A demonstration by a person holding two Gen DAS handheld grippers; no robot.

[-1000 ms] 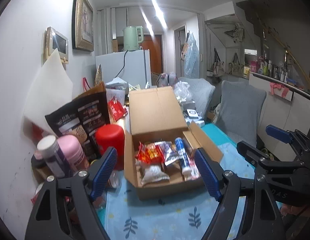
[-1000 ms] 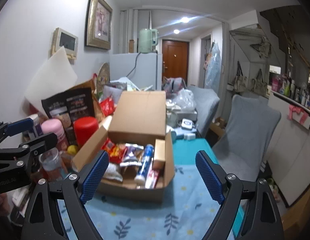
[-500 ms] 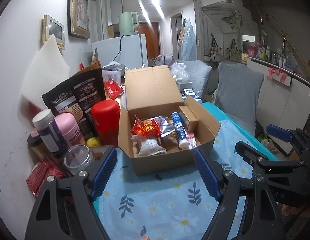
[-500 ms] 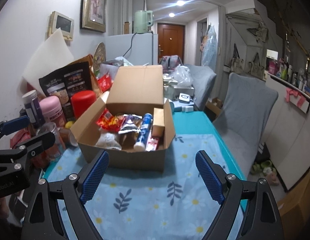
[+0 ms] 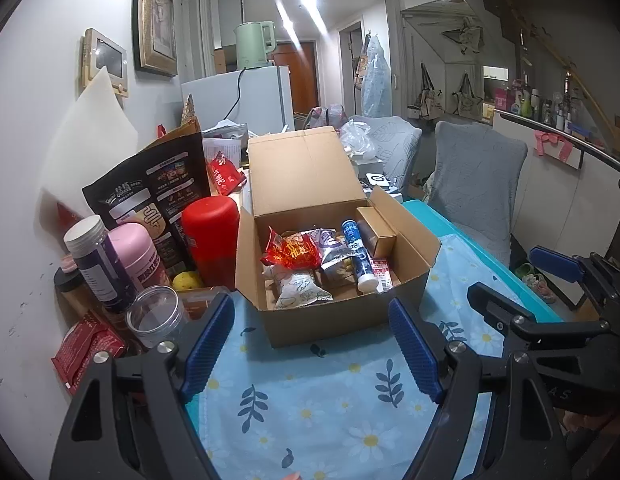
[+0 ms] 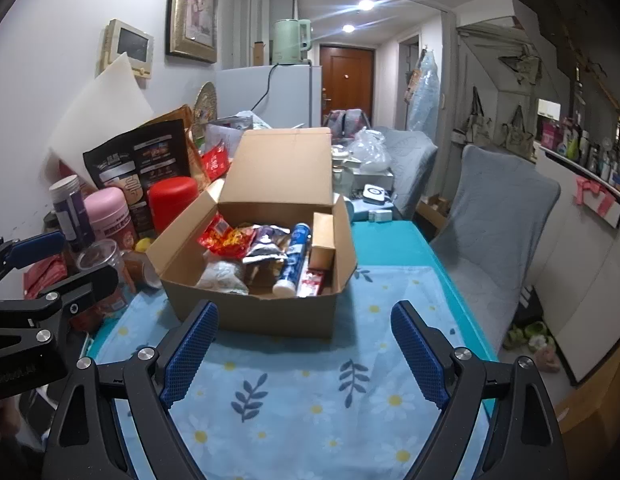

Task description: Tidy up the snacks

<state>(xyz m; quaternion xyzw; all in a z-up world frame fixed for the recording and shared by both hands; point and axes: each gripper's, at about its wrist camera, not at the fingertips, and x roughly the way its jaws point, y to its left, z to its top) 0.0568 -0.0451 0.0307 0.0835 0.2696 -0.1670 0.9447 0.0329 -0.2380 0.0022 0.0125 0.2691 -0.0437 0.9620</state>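
Both tongs have pulled back from the box [image 5: 330,248] since a second ago, so more of the blue flower cloth [image 5: 330,400] on the bench shows in front of it, and the box looks smaller and farther off. The left tongs [image 5: 310,344] are wide apart and hold nothing; the right tongs [image 6: 306,350] are wide apart and empty too. The box sits open on the cloth with its lid flap standing up at the back. The snacks are inside it: a red bag [image 5: 290,250], a white bag [image 5: 300,288], a silver bag [image 5: 334,250], a blue tube [image 5: 358,256] with a white cap, a small red-and-white pack [image 5: 380,274] and a little brown carton [image 5: 376,232]. With the tongs backing off and all the snacks lying in the box, this could be a stop after packing, or a step back to pick what to take out next; the pictures fit both. The red bag has gold letters that may say "HONEY", but they are too crumpled to be sure. The tube shows white marks I cannot read. A black bag [image 5: 158,188] left of the box has small white print, too tiny to make out.
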